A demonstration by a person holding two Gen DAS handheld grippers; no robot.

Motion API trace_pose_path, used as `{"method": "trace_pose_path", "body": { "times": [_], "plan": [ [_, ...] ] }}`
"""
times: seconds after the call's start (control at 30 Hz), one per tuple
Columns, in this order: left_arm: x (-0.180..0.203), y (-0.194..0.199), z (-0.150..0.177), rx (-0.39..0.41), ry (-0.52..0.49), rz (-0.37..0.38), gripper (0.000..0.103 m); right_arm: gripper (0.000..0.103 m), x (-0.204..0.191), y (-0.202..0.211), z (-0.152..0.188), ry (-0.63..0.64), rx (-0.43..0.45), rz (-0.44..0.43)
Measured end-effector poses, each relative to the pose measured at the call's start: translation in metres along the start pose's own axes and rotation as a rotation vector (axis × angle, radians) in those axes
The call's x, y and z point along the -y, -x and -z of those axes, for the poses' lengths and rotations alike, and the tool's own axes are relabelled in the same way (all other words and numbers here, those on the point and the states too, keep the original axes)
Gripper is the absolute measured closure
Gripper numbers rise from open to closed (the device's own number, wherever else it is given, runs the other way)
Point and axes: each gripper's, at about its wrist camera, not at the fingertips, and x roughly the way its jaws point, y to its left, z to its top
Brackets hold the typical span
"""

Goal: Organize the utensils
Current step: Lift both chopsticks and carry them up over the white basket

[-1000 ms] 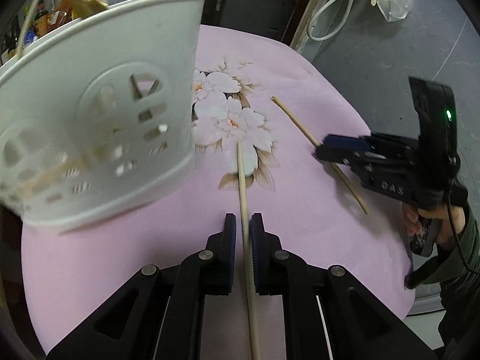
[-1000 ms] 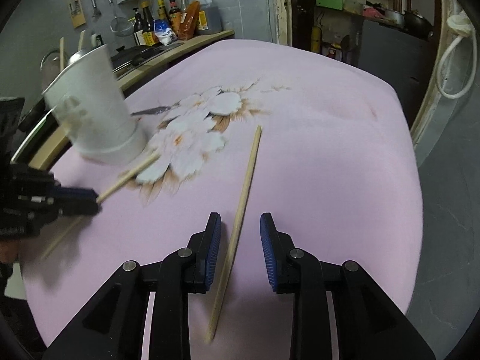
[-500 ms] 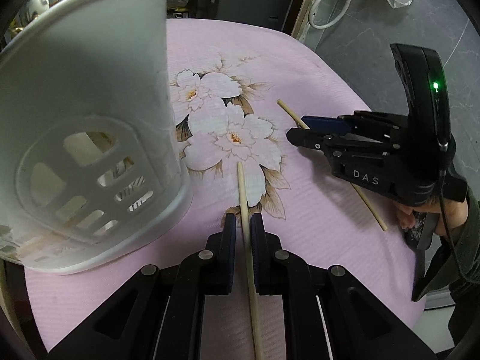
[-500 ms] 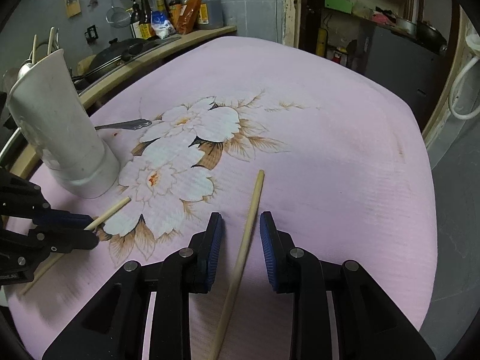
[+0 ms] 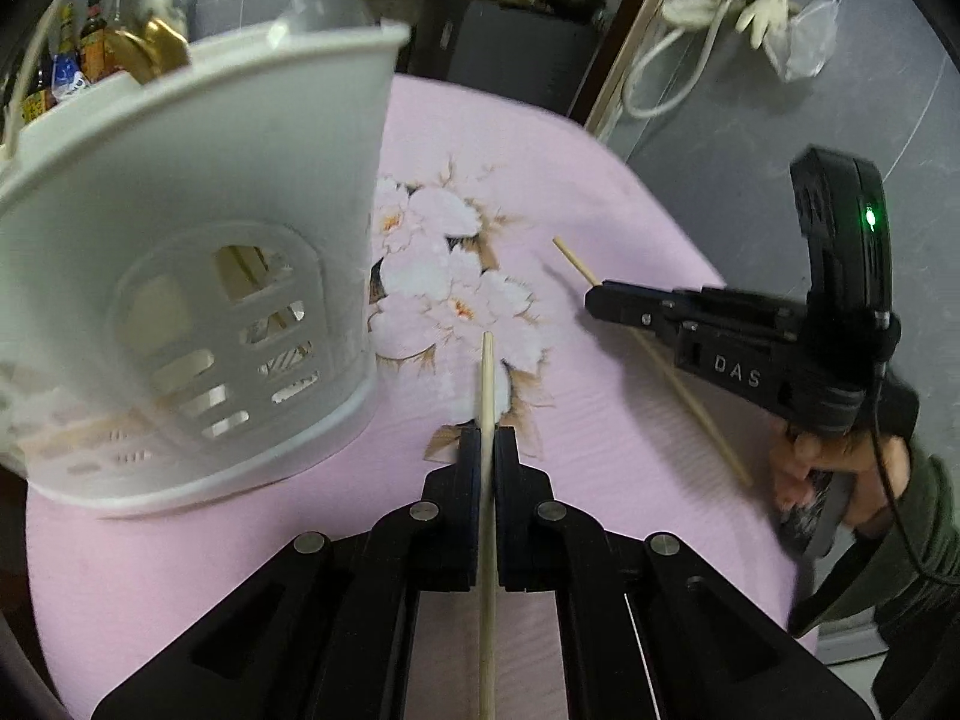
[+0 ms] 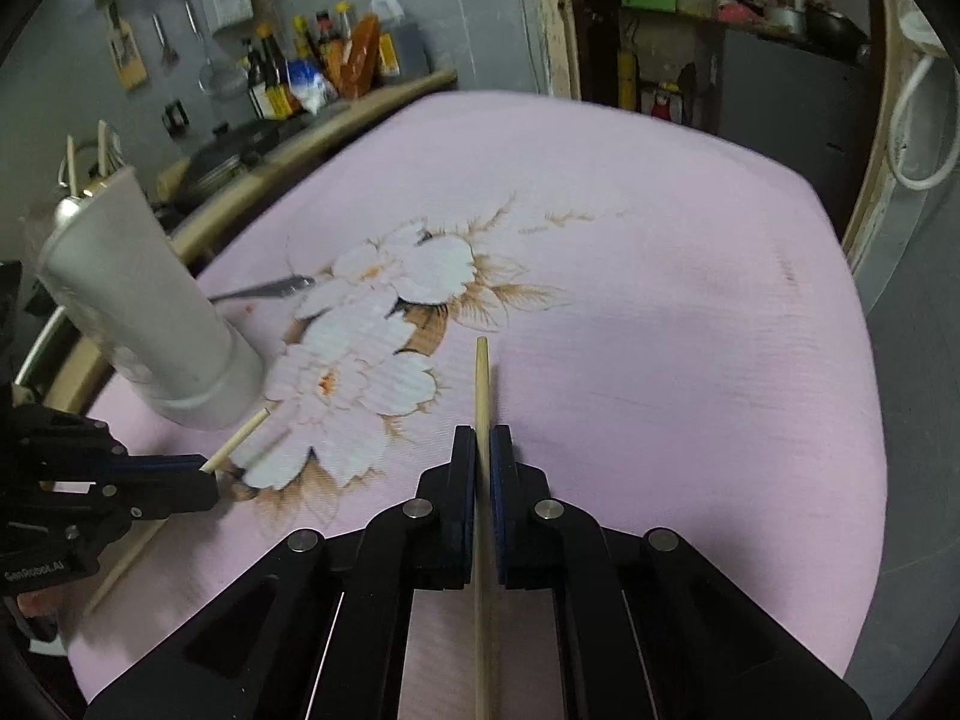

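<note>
My left gripper (image 5: 487,438) is shut on a wooden chopstick (image 5: 486,384) that points forward over the pink flowered tablecloth (image 5: 600,198). The white slotted utensil holder (image 5: 192,276) stands close at its left, with utensils inside. My right gripper (image 6: 482,438) is shut on a second wooden chopstick (image 6: 481,384). In the left wrist view the right gripper (image 5: 606,300) shows at the right, its chopstick (image 5: 696,402) slanting beneath it. In the right wrist view the holder (image 6: 144,312) stands at the left, the left gripper (image 6: 204,480) below it with its chopstick tip (image 6: 240,438).
A metal utensil (image 6: 264,288) lies on the cloth behind the holder. A counter with bottles (image 6: 324,66) and a dark pan (image 6: 240,144) runs beyond the table's far left edge. A dark cabinet (image 5: 510,54) stands past the far end.
My right gripper has closed on its chopstick, which now lines up straight between the fingers. My left gripper still holds its chopstick and has shifted a little beside the holder.
</note>
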Motion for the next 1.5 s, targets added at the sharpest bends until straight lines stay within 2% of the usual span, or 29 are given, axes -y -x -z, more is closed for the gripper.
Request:
{"method": "trace_pose_path", "body": {
  "times": [0.13, 0.3, 0.53, 0.7, 0.83, 0.93, 1.07, 1.2, 1.3, 1.5],
  "plan": [
    [0.003, 0.018, 0.006, 0.131, 0.010, 0.029, 0.101, 0.100, -0.014, 0.030, 0.008, 0.010, 0.150, -0.003],
    [0.009, 0.045, 0.015, 0.335, 0.006, 0.002, 0.101, 0.100, -0.043, 0.072, 0.015, 0.086, 0.390, 0.020],
    [0.017, 0.079, 0.020, 0.618, -0.007, -0.112, 0.101, 0.100, -0.083, 0.101, 0.019, 0.182, 0.616, 0.095],
    [0.011, 0.090, 0.020, 0.759, 0.032, -0.109, 0.101, 0.100, -0.106, 0.118, 0.011, 0.219, 0.751, 0.102],
    [-0.008, 0.117, 0.015, 0.840, 0.058, -0.101, 0.101, 0.100, -0.118, 0.126, -0.005, 0.205, 0.816, 0.039],
    [-0.029, 0.134, 0.002, 0.891, 0.088, -0.084, 0.101, 0.100, -0.121, 0.128, -0.021, 0.168, 0.865, -0.045],
    [-0.066, 0.166, -0.017, 0.955, 0.167, -0.067, 0.101, 0.100, -0.131, 0.125, -0.048, 0.113, 0.925, -0.169],
    [-0.102, 0.184, -0.029, 1.009, 0.259, -0.070, 0.101, 0.100, -0.140, 0.118, -0.068, 0.071, 0.984, -0.241],
    [-0.118, 0.193, -0.031, 1.062, 0.294, -0.091, 0.101, 0.100, -0.145, 0.110, -0.078, 0.043, 1.024, -0.255],
    [-0.139, 0.197, -0.023, 1.166, 0.316, -0.140, 0.101, 0.100, -0.148, 0.094, -0.082, 0.000, 1.084, -0.210]
  ]
}}
